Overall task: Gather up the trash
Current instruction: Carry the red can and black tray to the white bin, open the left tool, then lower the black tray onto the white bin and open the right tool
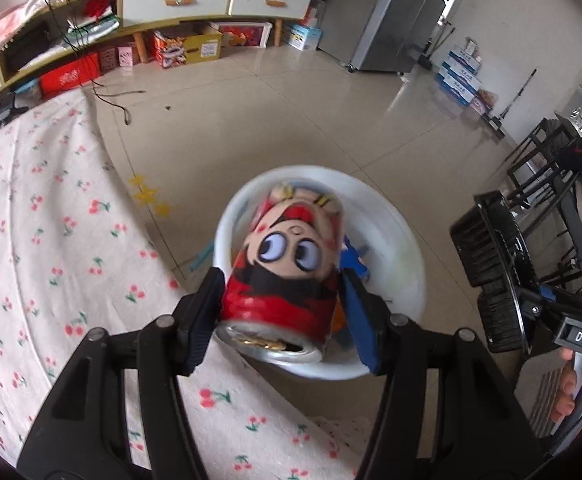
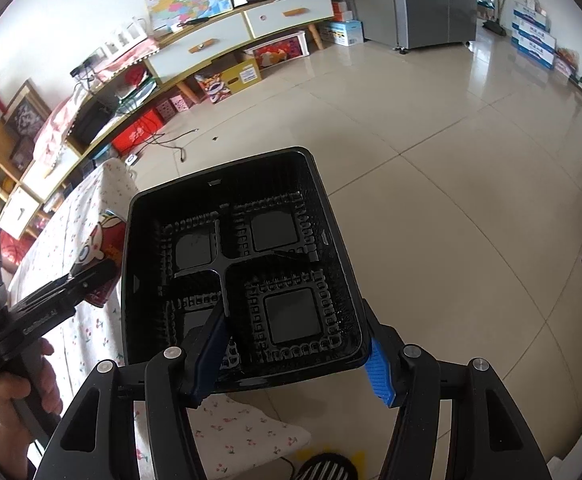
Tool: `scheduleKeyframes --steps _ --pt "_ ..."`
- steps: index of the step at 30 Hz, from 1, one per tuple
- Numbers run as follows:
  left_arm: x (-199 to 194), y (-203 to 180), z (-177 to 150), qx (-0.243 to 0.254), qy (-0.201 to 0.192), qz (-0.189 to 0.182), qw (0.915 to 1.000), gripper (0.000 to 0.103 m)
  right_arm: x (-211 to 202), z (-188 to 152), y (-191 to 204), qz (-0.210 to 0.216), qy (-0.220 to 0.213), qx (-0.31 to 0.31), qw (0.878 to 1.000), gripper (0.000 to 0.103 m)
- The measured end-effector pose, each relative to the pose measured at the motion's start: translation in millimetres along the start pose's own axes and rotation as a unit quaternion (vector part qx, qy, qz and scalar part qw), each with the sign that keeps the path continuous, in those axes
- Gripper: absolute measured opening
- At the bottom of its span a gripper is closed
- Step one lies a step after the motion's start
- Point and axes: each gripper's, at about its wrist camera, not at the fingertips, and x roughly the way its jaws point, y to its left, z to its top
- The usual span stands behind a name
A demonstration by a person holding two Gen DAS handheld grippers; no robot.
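My left gripper (image 1: 283,300) is clamped on a red cartoon can (image 1: 287,268), one finger pressed to each side of its body. The can's long axis runs straight away from me along the fingers: its silver opened top faces back toward my wrist, and its base points out and down at the white bin (image 1: 407,280) standing on the floor. The printed face reads upside down from here. The can hangs over the bin's mouth, just past the edge of the worktop (image 1: 51,240), which is covered in a cherry-print cloth. Some blue scraps lie inside the bin beside the can.

My right gripper (image 2: 291,360) holds a black plastic tray (image 2: 331,240) by its near rim, with the left finger inside the tray and the right finger outside its right wall. The tray is tilted with its open side toward me, so I look into its four square compartments; its longer side stretches away from me, out over the tiled floor (image 2: 451,160). From this side the can (image 2: 99,240) shows at the tray's left edge, held above the cloth by the left gripper (image 2: 91,276).
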Motion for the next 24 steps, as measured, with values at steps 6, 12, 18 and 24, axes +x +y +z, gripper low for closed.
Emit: scheduleKeyframes --steps 6,12,18,24 --pt "-23 11 0 -0.015 -0.022 -0.001 0.9996 0.074 2 5 1 -0.007 0.002 0.000 1.000 0.062" --pt "-51 37 -19 -0.040 -0.030 0.011 0.9987 0.082 14 16 22 -0.010 0.009 -0.016 1.000 0.062" --pt "-68 66 -42 -0.057 -0.022 0.037 0.9975 0.084 32 24 47 -0.007 0.021 -0.037 0.999 0.063" --pt "-88 87 -63 -0.064 -0.023 0.071 0.9952 0.092 55 29 69 0.021 0.033 -0.034 0.999 0.066"
